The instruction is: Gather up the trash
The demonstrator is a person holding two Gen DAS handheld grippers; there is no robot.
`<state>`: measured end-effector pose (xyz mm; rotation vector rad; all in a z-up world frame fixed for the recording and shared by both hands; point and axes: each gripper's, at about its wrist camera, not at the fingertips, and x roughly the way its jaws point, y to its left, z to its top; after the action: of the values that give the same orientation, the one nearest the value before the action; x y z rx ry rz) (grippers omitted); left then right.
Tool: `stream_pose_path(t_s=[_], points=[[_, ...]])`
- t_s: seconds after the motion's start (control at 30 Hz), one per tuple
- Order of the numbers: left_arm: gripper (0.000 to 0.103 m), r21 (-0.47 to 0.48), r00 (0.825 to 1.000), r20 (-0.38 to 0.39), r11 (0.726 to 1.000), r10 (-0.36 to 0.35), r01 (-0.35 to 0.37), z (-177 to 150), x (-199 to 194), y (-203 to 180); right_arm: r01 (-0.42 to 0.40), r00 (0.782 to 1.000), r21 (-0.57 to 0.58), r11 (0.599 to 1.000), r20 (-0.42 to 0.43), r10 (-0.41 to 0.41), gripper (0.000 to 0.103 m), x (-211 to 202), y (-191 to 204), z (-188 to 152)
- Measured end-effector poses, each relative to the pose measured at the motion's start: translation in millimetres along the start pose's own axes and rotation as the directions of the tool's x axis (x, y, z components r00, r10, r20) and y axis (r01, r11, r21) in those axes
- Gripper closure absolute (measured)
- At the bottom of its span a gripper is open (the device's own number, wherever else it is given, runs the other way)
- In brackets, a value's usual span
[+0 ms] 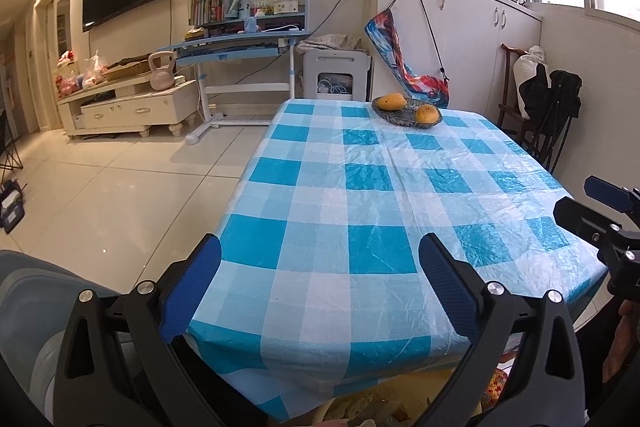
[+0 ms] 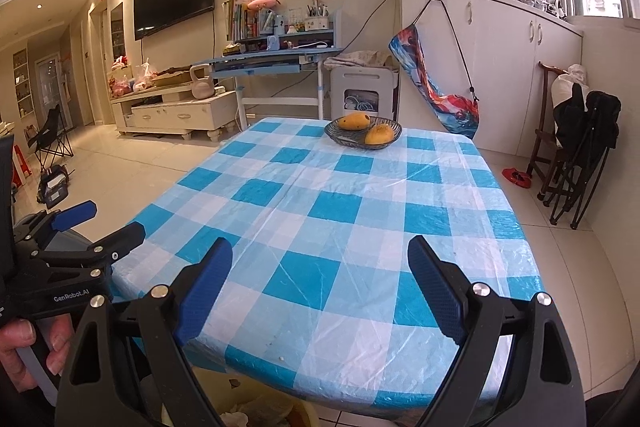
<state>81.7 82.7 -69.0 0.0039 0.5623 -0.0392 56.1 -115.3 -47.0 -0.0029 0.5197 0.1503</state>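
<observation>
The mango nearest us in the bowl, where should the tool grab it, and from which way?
Grip the near mango across its narrow middle, coming from above. It lies on its side against the bowl's low near rim, so a level approach would likely hit the rim. The right tool is open.

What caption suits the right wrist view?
Open right gripper above blue-and-white checked plastic tablecloth; dark woven bowl holds two mangoes.
</observation>
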Motion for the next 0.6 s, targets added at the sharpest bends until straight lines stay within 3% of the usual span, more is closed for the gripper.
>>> stream_pose_path(t_s=[0.6], points=[[0.007, 0.007, 1.000, 0.004, 1.000, -0.031, 0.031, -4.4, -6.5, 2.3, 0.052, 0.998, -0.038, 0.998, 0.032, -0.051, 0.014, -5.6, 11.2, -5.9]])
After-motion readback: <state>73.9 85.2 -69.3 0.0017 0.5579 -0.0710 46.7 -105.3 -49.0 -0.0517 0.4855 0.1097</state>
